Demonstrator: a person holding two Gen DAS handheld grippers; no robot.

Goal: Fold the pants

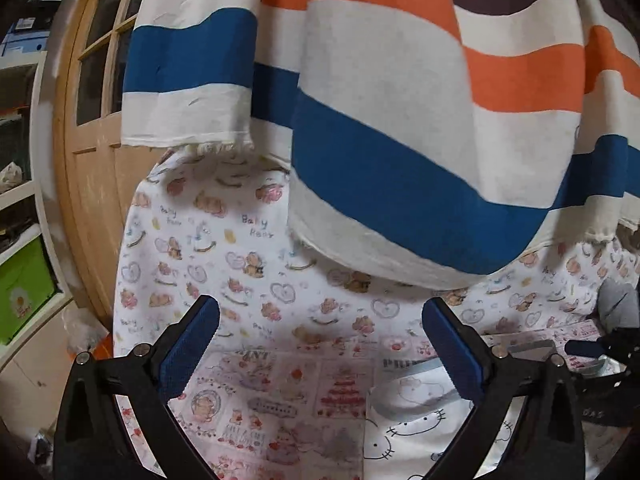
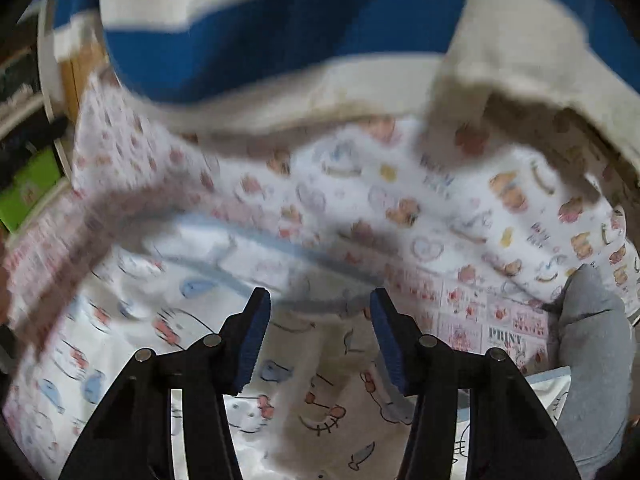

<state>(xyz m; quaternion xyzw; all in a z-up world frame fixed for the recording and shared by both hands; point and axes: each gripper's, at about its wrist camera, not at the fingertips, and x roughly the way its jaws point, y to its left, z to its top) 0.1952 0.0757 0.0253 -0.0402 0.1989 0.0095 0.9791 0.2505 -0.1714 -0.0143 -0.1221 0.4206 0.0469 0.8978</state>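
The pants (image 2: 132, 344) look like the white cat-print cloth with a pale blue band (image 2: 280, 256), lying flat on the printed sheet; the picture is blurred. My right gripper (image 2: 319, 294) hangs over this cloth with its jaws partly apart, and the pads press on nothing that I can see. In the left wrist view the same cat-print cloth (image 1: 408, 420) lies low and to the right. My left gripper (image 1: 320, 304) stands wide open above the sheet, with nothing between its fingers.
A person in an orange, blue and white striped top (image 1: 380, 100) stands just behind the sheet-covered surface (image 1: 208, 232). A grey cloth lump (image 2: 592, 340) lies at the right. A wooden door (image 1: 92, 120) and shelves with a green box (image 1: 24, 292) are at the left.
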